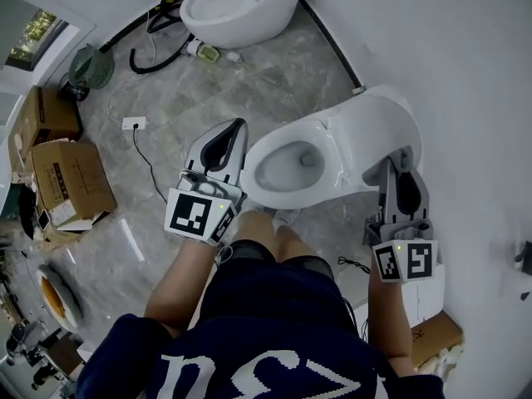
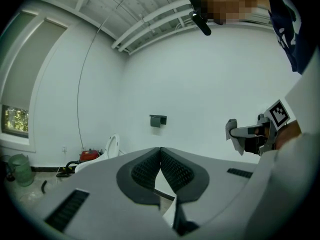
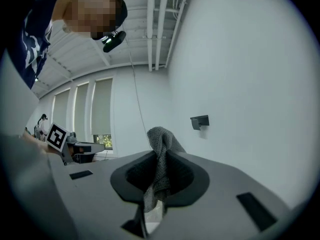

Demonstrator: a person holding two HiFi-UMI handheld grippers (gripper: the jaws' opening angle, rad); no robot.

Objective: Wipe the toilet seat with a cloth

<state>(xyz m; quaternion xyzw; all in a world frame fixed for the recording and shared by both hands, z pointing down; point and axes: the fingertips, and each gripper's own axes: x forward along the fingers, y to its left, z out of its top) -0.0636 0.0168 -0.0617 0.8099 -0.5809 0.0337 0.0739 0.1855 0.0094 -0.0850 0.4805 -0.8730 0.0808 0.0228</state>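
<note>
The white toilet stands in front of me in the head view, its seat (image 1: 337, 144) ringing the open bowl (image 1: 291, 169). My right gripper (image 1: 398, 156) hovers above the toilet's rear right part and is shut on a grey knitted cloth (image 3: 160, 139), which sticks up between the pads and hangs below them. The left gripper view also catches that cloth (image 2: 232, 131) at the right gripper's tip. My left gripper (image 1: 238, 126) is held just left of the bowl's front. Its ribbed pads (image 2: 172, 170) press together with nothing between them.
A second white toilet (image 1: 237, 7) stands at the far wall beside black hoses (image 1: 158, 52) and a green fan (image 1: 90, 66). Cardboard boxes (image 1: 71, 181) line the left side, with another (image 1: 436, 335) at the lower right. A white wall (image 1: 482, 98) runs close along the right.
</note>
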